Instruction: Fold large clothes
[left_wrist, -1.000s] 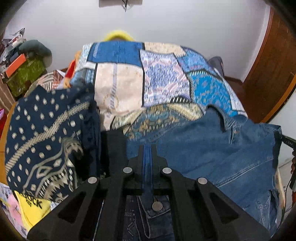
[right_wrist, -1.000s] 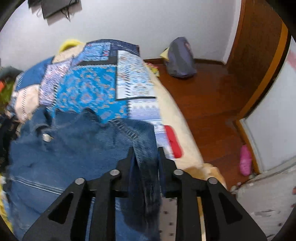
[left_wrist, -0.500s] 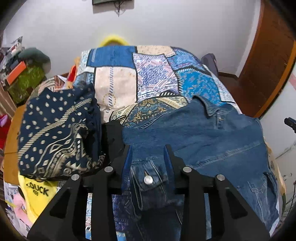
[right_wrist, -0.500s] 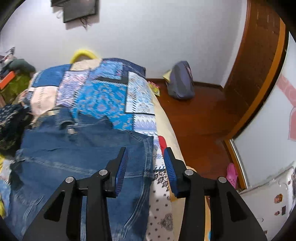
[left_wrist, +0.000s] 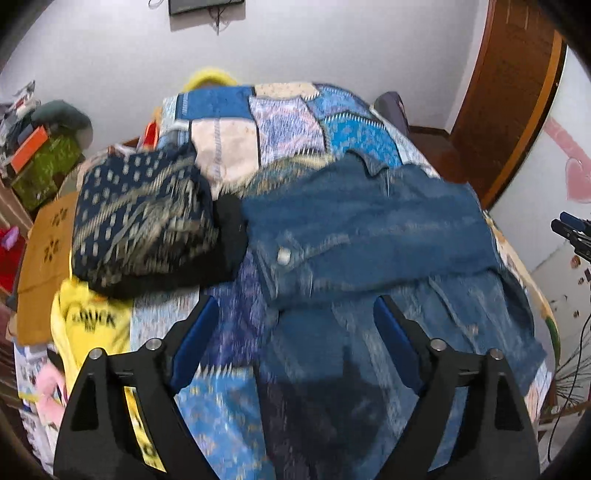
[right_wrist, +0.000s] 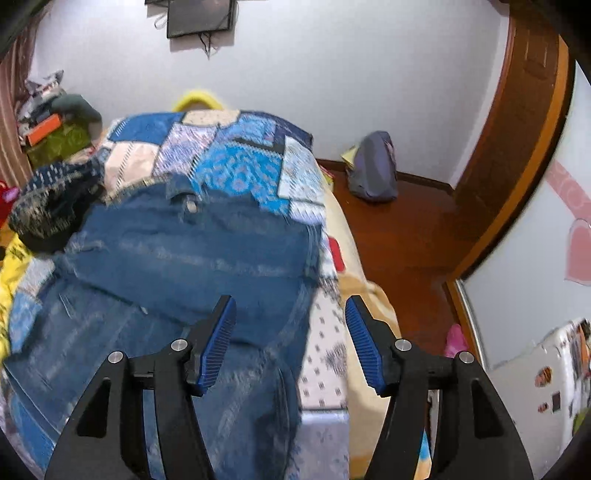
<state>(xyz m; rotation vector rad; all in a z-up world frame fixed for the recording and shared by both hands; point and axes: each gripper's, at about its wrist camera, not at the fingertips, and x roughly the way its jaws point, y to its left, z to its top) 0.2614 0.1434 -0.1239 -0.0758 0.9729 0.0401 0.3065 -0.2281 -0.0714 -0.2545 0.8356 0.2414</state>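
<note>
Now your left gripper (left_wrist: 295, 339) and right gripper (right_wrist: 290, 341) both hang over the bed (right_wrist: 354, 295), jaws opening with nothing pinched between them. The jacket (left_wrist: 369, 236) lies flat on the quilt (left_wrist: 229, 144), one fold apparently laid across it; I judge further folds remain. A dark patterned pile (left_wrist: 144, 214) sits just left of it. Beyond are a white wall (right_wrist: 332, 74), a wooden floor (right_wrist: 399, 229) and a grey bag (right_wrist: 373, 170).

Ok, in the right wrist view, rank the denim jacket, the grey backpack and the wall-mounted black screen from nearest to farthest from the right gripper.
1. Denim jacket: on the bed, just beyond the opening right gripper, nothing between its jaws.
2. Grey backpack: on the floor, upper right.
3. Black screen: on the far wall.
</note>
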